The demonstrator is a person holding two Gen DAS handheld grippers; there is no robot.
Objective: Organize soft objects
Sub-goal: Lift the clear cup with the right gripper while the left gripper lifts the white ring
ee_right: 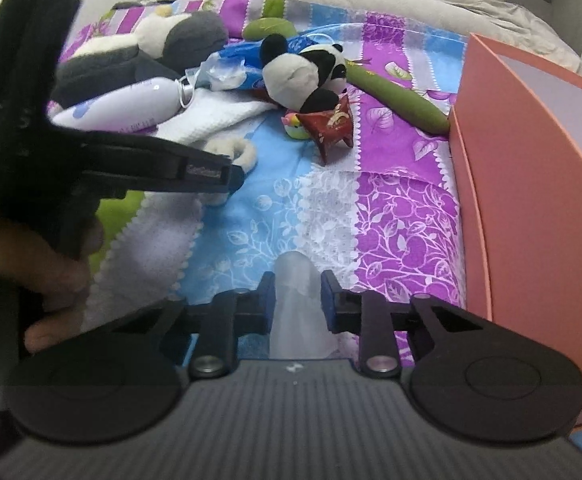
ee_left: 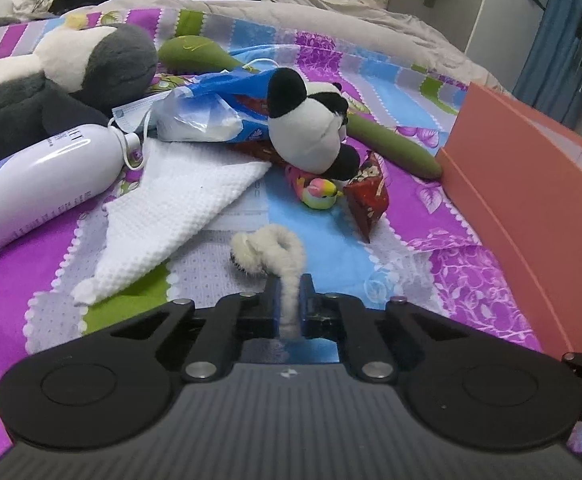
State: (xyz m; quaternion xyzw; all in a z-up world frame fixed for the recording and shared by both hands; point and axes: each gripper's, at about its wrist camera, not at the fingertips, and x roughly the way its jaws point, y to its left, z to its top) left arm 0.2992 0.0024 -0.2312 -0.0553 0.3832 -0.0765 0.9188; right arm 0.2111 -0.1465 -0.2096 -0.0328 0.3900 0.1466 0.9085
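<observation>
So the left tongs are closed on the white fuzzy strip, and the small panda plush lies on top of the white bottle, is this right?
Not quite. The left tongs are closed on the white fuzzy strip, but the small panda plush does not lie on the white bottle. It lies apart from it, over the red packet and beside the blue plastic bag. The left wrist view shows this.

Fluffy white curl (ee_left: 279,248) and small panda plush (ee_left: 311,128) on bedspread (ee_left: 471,280)

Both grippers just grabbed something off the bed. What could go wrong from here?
1. The left gripper pinches only the thin tail of the fuzzy white strip; lifting may let it slip.
2. The right gripper holds a pale translucent piece that looks pinched loosely.
3. The pink box sits close to the right gripper; swinging could bump it.
</observation>
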